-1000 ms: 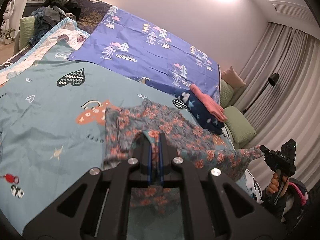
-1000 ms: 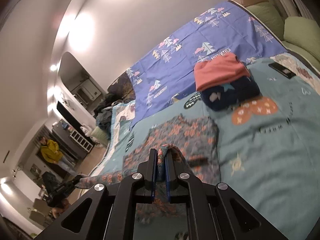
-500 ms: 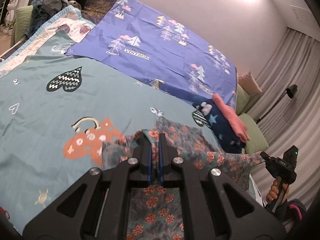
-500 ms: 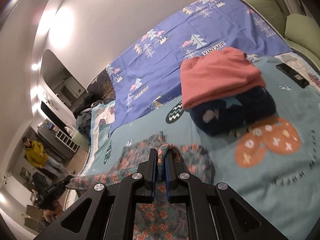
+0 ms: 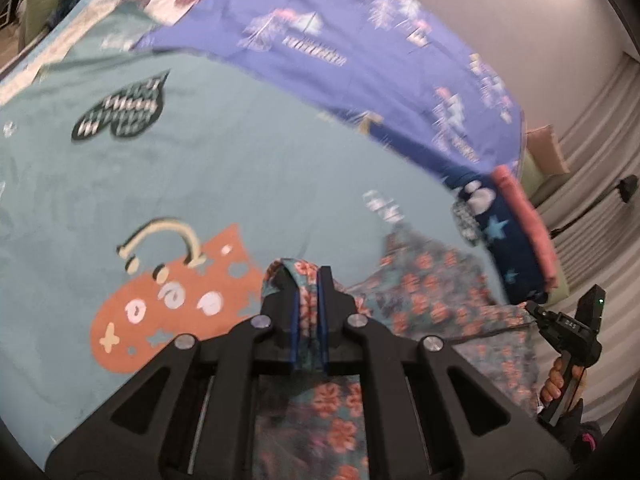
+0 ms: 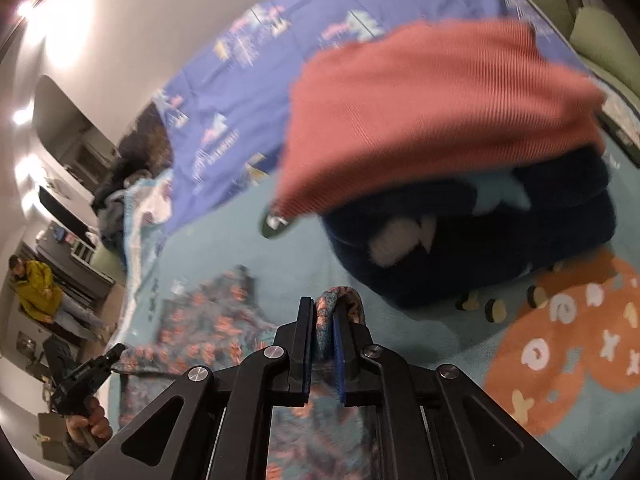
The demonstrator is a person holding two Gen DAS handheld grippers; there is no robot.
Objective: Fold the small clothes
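Floral garment [image 5: 436,300]: teal-grey cloth with orange flowers, partly lifted off the teal bedspread [image 5: 248,168], the rest trailing under both tools toward 6 o'clock.

Left tool [image 5: 308,280]: fingers nearly closed, a fold of the floral garment pinched between the blue pads and poking out above the tips. Seen from the right wrist view it sits at 8 o'clock [image 6: 114,354], gripping an edge of the cloth.

Right tool [image 6: 322,312]: fingers close together, a bunched fold of the same garment clamped between them. From the left wrist view it appears at 4 o'clock [image 5: 536,312], at the garment's far corner; grip there is blurred, probably on the hem.

Folded stack just past the right tool at 1 o'clock: pink ribbed piece [image 6: 432,112] on a navy star-print piece [image 6: 500,240].

Purple tree-print sheet [image 5: 360,48] lies beyond.
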